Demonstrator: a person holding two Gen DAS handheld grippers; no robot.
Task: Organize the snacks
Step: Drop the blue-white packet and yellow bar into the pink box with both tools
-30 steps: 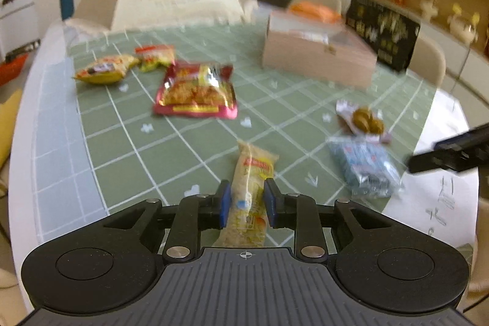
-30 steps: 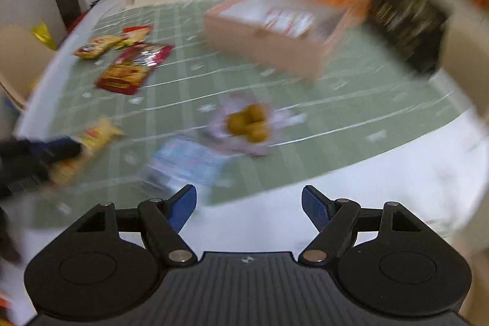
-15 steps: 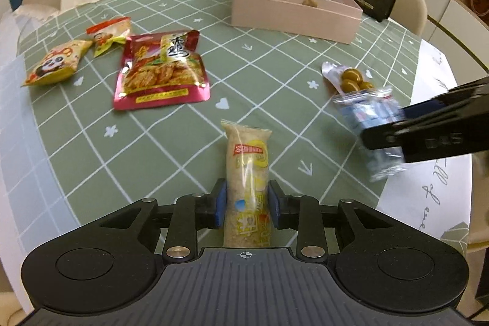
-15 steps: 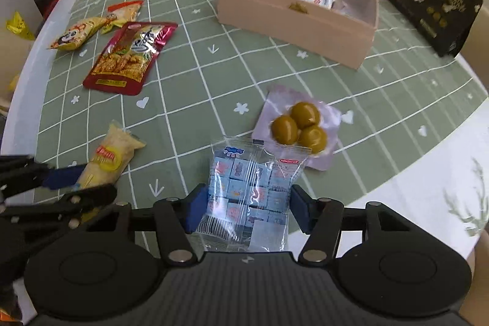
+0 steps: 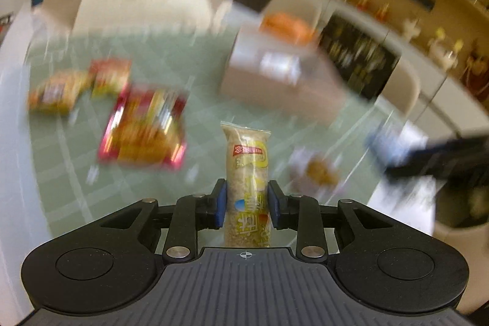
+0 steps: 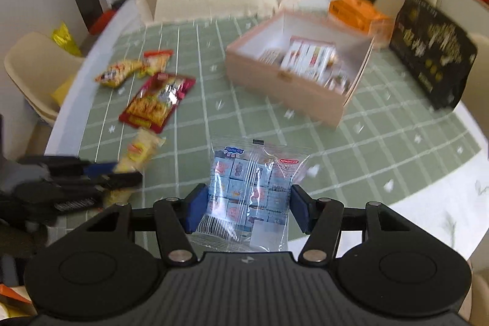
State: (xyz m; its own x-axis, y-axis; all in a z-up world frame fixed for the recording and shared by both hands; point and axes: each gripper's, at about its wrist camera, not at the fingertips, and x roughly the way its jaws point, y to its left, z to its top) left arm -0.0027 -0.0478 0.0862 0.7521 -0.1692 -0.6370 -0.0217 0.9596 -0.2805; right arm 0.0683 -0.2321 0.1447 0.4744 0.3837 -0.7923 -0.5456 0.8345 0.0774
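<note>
Snacks fill both my grippers, each lifted clear of the table. My left gripper [image 5: 247, 203] is clamped on a narrow, stiff-looking tube-shaped yellow packet of puffed rice [image 5: 247, 173], standing upright at the lower centre of the left view. My right gripper [image 6: 247, 208] has just been closing and now presses both sides of a flat, crinkly clear plastic bag of small blue-printed cubes [image 6: 249, 191], low in the centre of the right view.

I judge the pick-up done and the carry in hand. Next I need to bring both over the open pale pink cardboard box [image 6: 284, 93], upper right of centre, which already holds small packets, and let go inside its walls.

Left on the green grid-patterned tablecloth [image 6: 220, 112]: a glossy red foil pouch [image 6: 157, 103] at mid-left, and two small yellow and red packets [image 6: 134, 67] above it.
</note>
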